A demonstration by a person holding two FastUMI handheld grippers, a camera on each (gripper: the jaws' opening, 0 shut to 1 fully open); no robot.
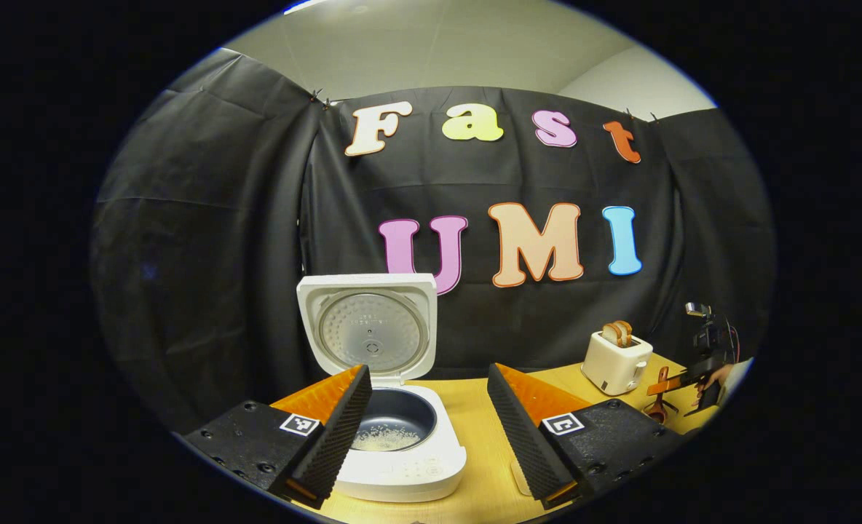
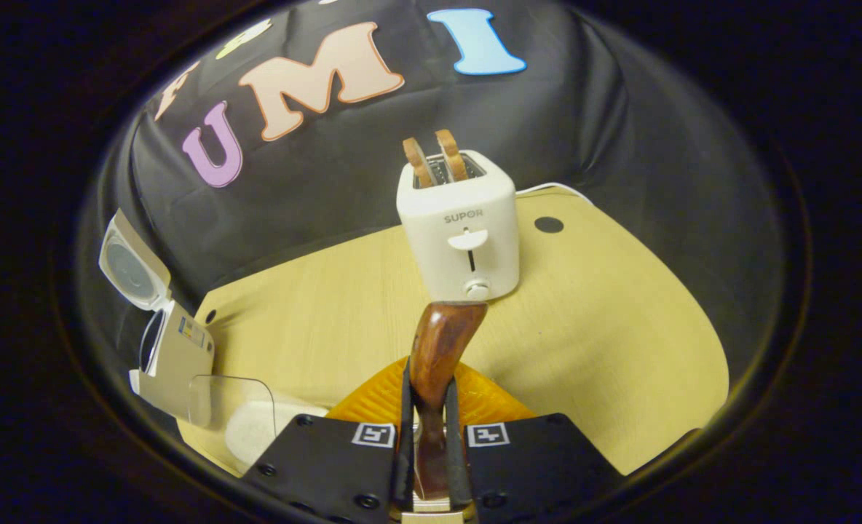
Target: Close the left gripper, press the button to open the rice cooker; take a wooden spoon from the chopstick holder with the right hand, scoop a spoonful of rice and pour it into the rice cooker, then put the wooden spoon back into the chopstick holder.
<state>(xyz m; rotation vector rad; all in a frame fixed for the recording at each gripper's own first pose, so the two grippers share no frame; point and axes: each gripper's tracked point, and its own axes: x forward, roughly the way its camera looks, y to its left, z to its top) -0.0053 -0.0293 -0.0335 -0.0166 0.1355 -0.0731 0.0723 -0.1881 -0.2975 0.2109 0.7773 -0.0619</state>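
The white rice cooker stands open with its lid upright, and a little rice lies in the dark inner pot. My left gripper is open, its fingers on either side of the pot's right half and touching nothing. My right gripper is shut on the brown wooden spoon, whose handle points up toward the toaster. In the left gripper view, that right gripper hangs over the table's far right with the spoon, held by a hand. The cooker lies far to the left in the right gripper view.
A white toaster with two slices of bread stands at the back of the wooden table, also seen as the toaster. A clear container of rice sits between the cooker and my right gripper.
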